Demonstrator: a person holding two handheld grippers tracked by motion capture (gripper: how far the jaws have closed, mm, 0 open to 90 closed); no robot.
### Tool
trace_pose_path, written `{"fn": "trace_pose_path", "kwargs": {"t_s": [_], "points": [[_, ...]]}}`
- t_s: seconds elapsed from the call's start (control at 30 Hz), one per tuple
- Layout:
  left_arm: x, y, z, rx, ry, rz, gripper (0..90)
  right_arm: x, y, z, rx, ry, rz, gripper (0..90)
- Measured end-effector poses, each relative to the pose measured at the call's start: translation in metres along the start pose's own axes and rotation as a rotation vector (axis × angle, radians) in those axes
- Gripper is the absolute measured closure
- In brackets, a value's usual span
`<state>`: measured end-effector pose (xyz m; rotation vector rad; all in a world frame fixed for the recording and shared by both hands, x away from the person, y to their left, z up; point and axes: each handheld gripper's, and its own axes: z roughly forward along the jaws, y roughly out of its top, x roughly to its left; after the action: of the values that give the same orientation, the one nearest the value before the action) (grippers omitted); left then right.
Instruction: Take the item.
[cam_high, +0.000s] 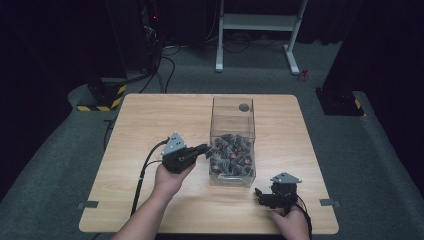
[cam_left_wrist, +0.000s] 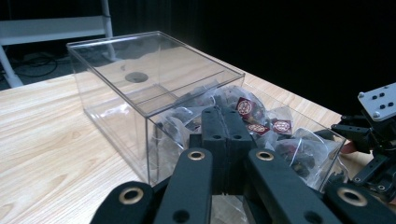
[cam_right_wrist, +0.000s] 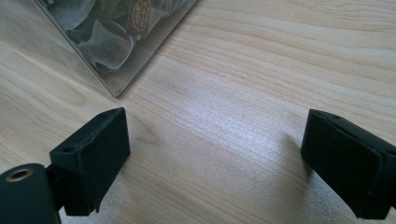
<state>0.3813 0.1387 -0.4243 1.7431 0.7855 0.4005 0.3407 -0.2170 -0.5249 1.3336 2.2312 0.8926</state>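
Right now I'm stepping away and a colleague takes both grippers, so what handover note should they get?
Left gripper: shut, nothing between the jaws, at the left wall of the clear box, level with the packets.
Right gripper: open, holding nothing, low over the table near the box's front right corner.
Things: box stands mid-table, packets heaped in its near half, far half bare.
Done: no packet lies outside the box.
Left: probably reaching in and taking packets out; this looks like the start.

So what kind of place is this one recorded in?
Probably a lab or studio recording bay: a lone wooden table on grey carpet, black curtains around it, hazard-striped blocks and loose cables on the floor.
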Motion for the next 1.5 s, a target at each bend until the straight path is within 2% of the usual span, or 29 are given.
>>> {"fn": "trace_pose_path", "kwargs": {"t_s": [0.67,1.5], "points": [[0.017,-0.002,-0.025,-0.018,0.051,-0.004,90.0,0.0,0.0,0.0,0.0,0.001,0.0,7.9],[0.04,-0.006,-0.046,-0.026,0.123,-0.022,90.0,0.0,0.0,0.0,0.0,0.001,0.0,7.9]]}}
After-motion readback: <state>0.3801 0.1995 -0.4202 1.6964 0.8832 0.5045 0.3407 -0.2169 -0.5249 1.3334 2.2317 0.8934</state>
